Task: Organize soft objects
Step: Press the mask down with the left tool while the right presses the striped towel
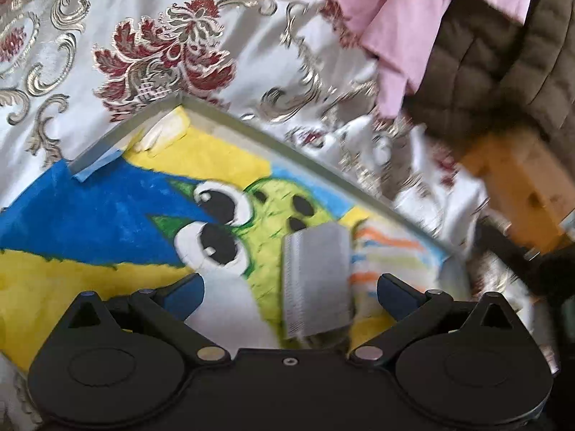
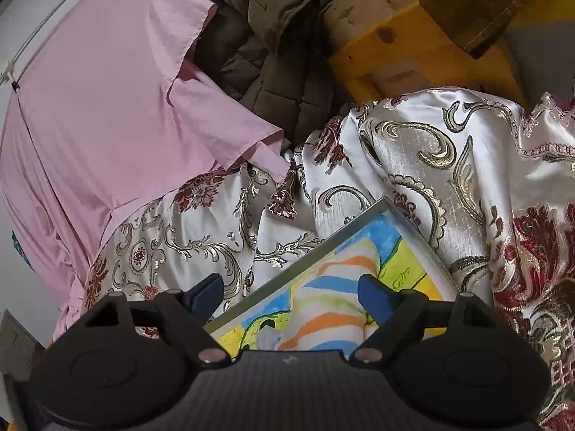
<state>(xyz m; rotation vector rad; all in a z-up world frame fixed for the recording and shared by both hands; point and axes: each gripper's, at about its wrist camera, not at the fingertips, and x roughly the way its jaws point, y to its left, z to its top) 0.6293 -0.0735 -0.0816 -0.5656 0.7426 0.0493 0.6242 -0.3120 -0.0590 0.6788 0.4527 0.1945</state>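
A fuzzy cartoon-print cloth in yellow, blue and green, with big eyes, lies inside a shallow grey-rimmed box. My left gripper hovers over it, open, its blue fingers wide apart. A grey ribbed block lies between them, and neither finger touches it. In the right wrist view my right gripper is open over a corner of the box's rim. Its left finger is outside the rim. A bulging orange-and-blue striped part of the cloth sits between the fingers without being squeezed.
The box rests on a rumpled floral satin cloth. A pink garment and a brown quilted jacket lie beyond it. Wooden furniture stands behind the cloth.
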